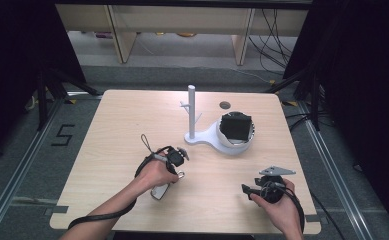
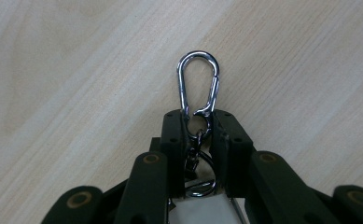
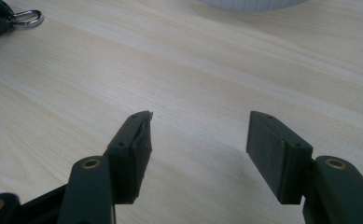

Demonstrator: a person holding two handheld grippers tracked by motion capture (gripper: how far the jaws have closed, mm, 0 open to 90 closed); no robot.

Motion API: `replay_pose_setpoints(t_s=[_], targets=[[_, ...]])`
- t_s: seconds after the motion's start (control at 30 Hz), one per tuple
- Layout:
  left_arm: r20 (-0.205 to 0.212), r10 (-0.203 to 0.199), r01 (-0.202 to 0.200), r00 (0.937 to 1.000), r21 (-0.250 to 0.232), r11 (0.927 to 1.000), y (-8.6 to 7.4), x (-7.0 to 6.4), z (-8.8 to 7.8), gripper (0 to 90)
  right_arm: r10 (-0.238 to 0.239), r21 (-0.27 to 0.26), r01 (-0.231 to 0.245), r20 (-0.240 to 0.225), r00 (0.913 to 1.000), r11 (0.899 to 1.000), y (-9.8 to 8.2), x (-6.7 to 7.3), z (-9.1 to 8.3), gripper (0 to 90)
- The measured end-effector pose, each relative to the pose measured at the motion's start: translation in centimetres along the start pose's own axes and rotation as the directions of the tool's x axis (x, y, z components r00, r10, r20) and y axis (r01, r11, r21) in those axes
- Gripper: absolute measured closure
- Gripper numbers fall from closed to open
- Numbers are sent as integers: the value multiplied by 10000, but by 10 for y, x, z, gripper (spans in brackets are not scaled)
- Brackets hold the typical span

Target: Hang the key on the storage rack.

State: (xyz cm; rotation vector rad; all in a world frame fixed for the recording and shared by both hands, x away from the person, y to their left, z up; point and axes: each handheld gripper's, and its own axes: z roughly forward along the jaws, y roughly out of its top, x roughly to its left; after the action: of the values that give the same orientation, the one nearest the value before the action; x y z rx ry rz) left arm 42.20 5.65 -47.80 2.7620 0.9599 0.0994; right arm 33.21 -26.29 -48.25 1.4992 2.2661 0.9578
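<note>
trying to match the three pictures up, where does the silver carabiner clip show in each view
High view: the carabiner clip is at lower centre-left, at the tip of the left gripper.
Left gripper view: clip at centre, its lower end pinched between the black jaws.
Right gripper view: clip in the top left corner.
Shared landmark: the pale wooden table.
</note>
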Motion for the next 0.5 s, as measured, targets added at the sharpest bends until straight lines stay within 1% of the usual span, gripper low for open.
replay_pose_setpoints(t_s=[0.03,0.1,0.17,0.2,0.23,0.27,0.3,0.33,0.37,0.4,0.43,0.47,0.5], targets=[[40,-64,64,10000,-164,9998,-1,0,1,749,-11,7,11,11,10000,10000,0,0,0,413],[122,13,-12,9999,-85,10000,-2,2,0,749,-11,-4,11,-12,10000,10000,0,0,0,413],[242,-97,99,9997,-73,9999,-3,3,-1,750,-44,-46,44,-2,10000,10000,1,0,-1,413],[440,-239,249,9987,-226,9994,-5,5,0,750,94,-5,-94,-38,9999,10000,1,1,-1,413],[513,-264,280,9983,-314,9991,-6,7,0,750,-180,-302,177,-99,9998,9994,1,-2,0,413],[584,-322,348,9978,-427,9985,-8,7,0,751,-27,-240,25,-115,9999,9997,1,-2,0,412],[584,-322,348,9978,-427,9985,-8,7,0,751,-27,-240,25,-115,9999,9997,1,-2,0,412],[629,-371,405,9973,-532,9978,-9,8,-1,751,-191,-241,191,7,9998,9995,1,-3,-1,412],[628,-276,313,9976,-602,9977,-11,9,-1,751,-191,-241,191,7,9998,9995,1,-3,-1,412],[681,-362,417,9970,-814,9958,-14,9,-2,751,-88,-140,88,18,10000,9999,0,-3,-1,412],[681,-362,417,9970,-814,9958,-14,9,-2,752,-88,-140,88,18,10000,9999,0,-3,-1,412],[654,-342,405,9973,-980,9944,-16,10,-3,751,-76,-166,77,65,10000,9998,0,-3,-1,412],[629,-327,386,9975,-962,9946,-17,11,-4,751,-176,-271,176,-1,9998,9995,0,-3,0,412]])
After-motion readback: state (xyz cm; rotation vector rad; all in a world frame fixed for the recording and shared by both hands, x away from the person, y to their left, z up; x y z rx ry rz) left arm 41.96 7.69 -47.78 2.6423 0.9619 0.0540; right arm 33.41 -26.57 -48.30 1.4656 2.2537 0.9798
